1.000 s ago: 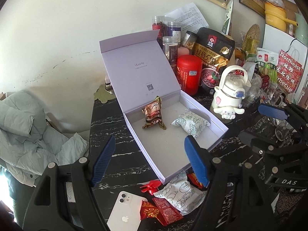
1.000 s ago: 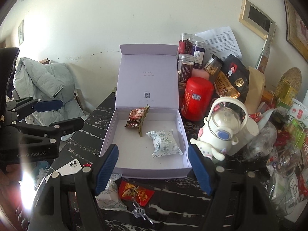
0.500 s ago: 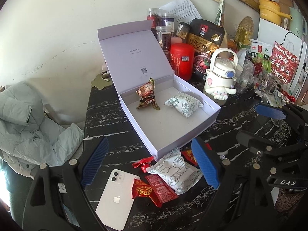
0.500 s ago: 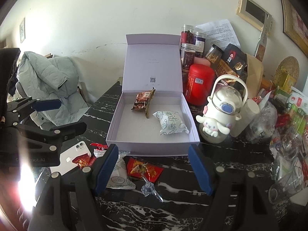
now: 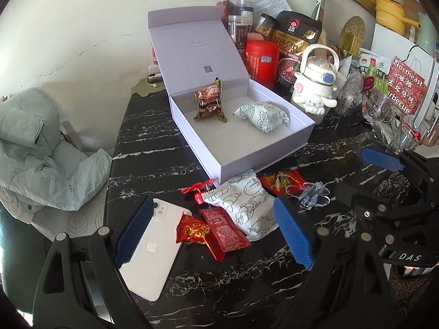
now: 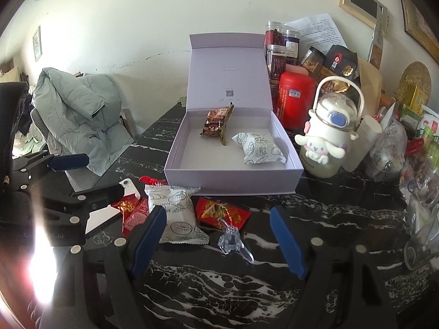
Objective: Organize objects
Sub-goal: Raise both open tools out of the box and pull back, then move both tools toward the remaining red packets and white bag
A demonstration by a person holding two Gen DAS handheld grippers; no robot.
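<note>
Here, on the black marbled worktop, a pale lilac box stands with its lid tipped up against the wall. Inside it lie a brown snack packet toward the back and a white printed pouch to the right of it, the two apart.

Just in front of the box, loose things are strewn: another white pouch touching the box's front corner, two small red sachets overlapping at its near side, a red wrapper beside it, a clear plastic clip, and a white phone lying face down.

The left tool hangs over the sachets and phone with its blue pads spread wide, nothing pressed between them; its jaws widened during the past second. The right tool hovers over the clip and wrapper, likewise open and gripping nothing, its jaws having just been easing a little wider.

Right of the box stand a red canister and a white cartoon-dog bottle, among crowded jars and bags. A grey-green padded jacket lies heaped on a chair at the left.
</note>
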